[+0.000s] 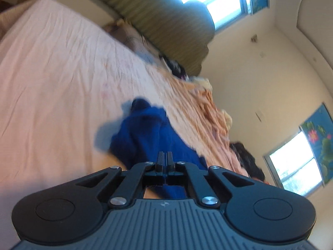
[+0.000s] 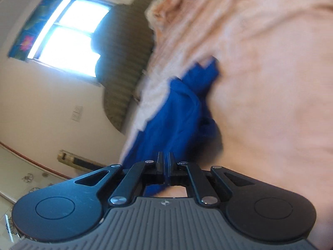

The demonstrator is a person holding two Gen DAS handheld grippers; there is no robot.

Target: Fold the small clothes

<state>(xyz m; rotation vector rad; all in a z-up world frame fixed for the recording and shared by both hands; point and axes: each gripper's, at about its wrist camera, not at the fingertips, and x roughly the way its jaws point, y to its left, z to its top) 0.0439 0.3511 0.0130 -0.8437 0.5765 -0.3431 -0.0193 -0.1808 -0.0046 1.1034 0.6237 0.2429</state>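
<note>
Item: blue garment [image 1: 145, 133], small, soft, bunched and creased, not yet flat. Location: on the bed, over the pale pink sheet [image 1: 52, 66]; near portion drawn up toward both claws, far portion trailing on the sheet.

Left claw [image 1: 164, 159]: fingers pressed together with only a sliver of gap; blue cloth lies directly at and beneath the tips, apparently pinched. Right claw [image 2: 165, 159]: same state, closed, with blue cloth running up to the tips, apparently gripped.

Surroundings: peach ruffled bedding [image 1: 210, 114] heaped along the far edge of the bed; dark clothing [image 1: 247, 158] beyond it; green striped headboard [image 1: 166, 20]; two windows with blue floral blinds; cream walls. Both views are motion-blurred.

Step in hand, as judged: lifting and spreading the garment before the first fold. Handling note: keep both pinches firm on separate edges, draw them apart until the cloth hangs taut, then lay it down flat on clear sheet, away from the ruffled heap, so no creases are trapped.
</note>
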